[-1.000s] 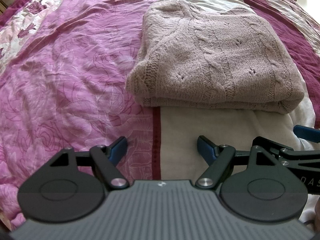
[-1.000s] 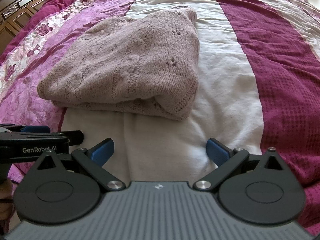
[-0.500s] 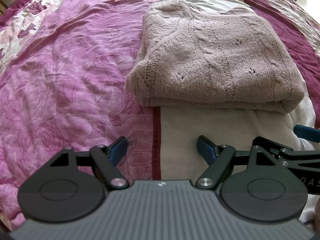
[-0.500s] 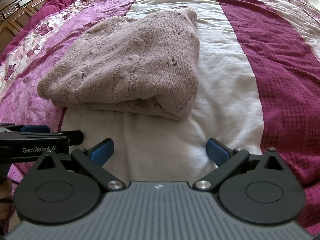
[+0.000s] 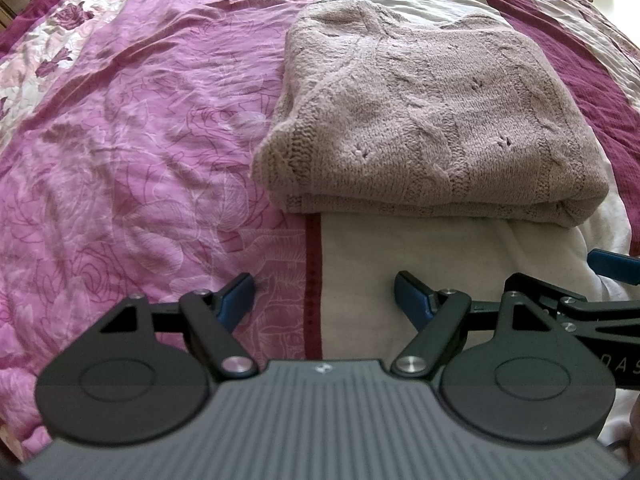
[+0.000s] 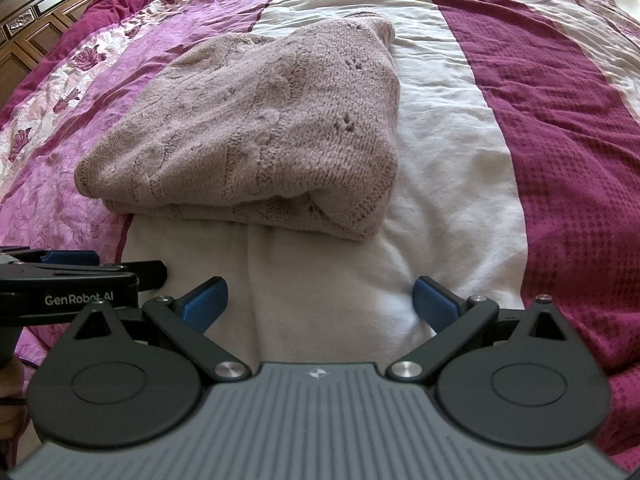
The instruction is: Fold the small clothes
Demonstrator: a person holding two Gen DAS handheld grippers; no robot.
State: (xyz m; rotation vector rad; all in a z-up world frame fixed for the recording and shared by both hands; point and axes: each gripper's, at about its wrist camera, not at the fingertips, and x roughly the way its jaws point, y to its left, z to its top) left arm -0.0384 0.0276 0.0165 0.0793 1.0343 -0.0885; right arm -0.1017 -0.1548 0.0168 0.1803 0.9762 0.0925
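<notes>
A beige cable-knit sweater (image 5: 432, 120) lies folded into a thick rectangle on the bed; it also shows in the right wrist view (image 6: 256, 140). My left gripper (image 5: 324, 300) is open and empty, held short of the sweater's near edge, over the quilt. My right gripper (image 6: 320, 304) is open and empty, also short of the sweater's near edge, over the white stripe. Each gripper shows at the edge of the other's view: the right one (image 5: 600, 304) and the left one (image 6: 80, 280).
The bed is covered by a striped quilt: pink floral (image 5: 120, 140) at left, white (image 6: 440, 160) in the middle, dark magenta (image 6: 560, 140) at right. A carved wooden headboard (image 6: 40, 12) stands at far left.
</notes>
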